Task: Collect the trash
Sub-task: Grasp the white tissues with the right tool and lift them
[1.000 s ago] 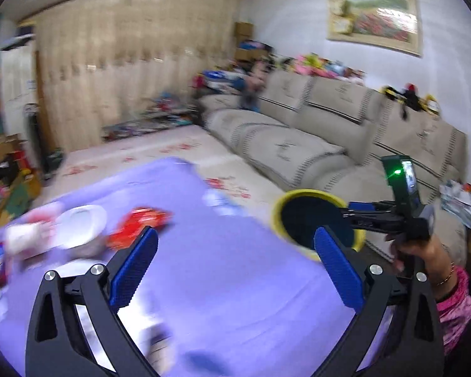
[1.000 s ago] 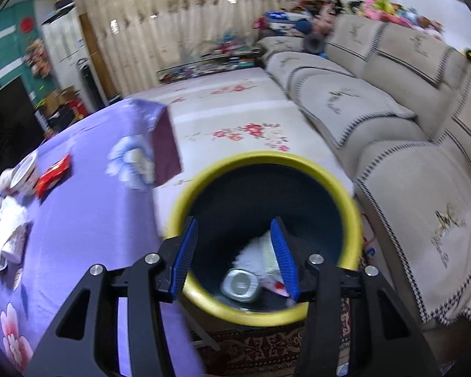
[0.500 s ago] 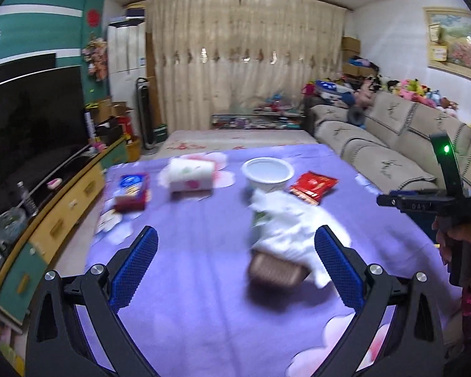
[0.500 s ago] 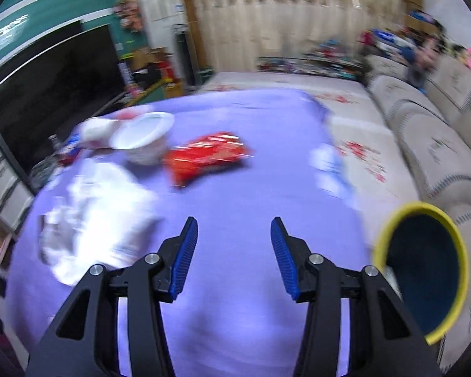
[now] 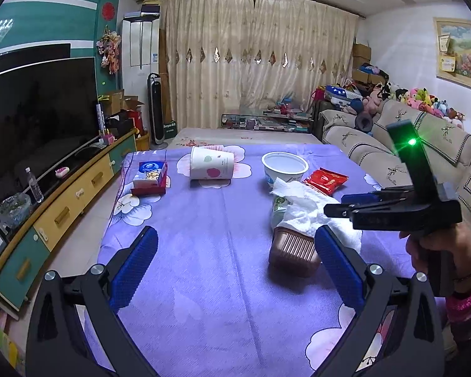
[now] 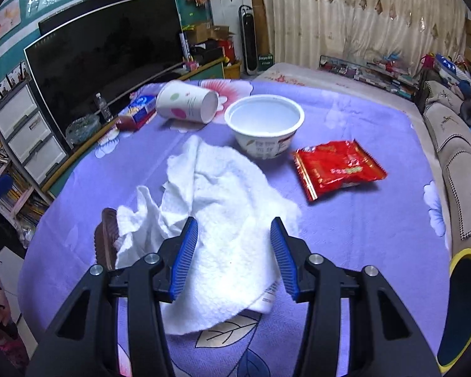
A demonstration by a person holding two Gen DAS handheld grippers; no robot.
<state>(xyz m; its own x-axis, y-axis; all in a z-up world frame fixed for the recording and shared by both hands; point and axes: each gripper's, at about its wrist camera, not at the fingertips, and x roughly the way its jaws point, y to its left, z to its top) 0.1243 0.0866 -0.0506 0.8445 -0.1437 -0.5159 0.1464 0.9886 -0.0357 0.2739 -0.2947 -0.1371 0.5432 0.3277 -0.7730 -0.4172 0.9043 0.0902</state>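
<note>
The right gripper (image 6: 234,253), fingers half spread and empty, hangs over the white tissue (image 6: 223,194) (bowl (image 6: 264,124) at 12 o'clock); the left gripper (image 5: 235,264) gapes wide, holding nothing.

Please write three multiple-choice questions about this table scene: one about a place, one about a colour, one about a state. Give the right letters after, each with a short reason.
1. Where does the red snack packet lie?
A. inside the bowl
B. on the purple cloth, beside the white bowl
C. under the tissue

2. What colour is the rim of the bin?
A. yellow
B. green
C. white

3. How is the paper cup?
A. upright
B. crushed flat
C. lying on its side

Answers:
1 B: the packet rests flat on the purple cloth, next to the white bowl.
2 A: a yellow ring surrounds its dark inside.
3 C: its open mouth faces sideways.
</note>
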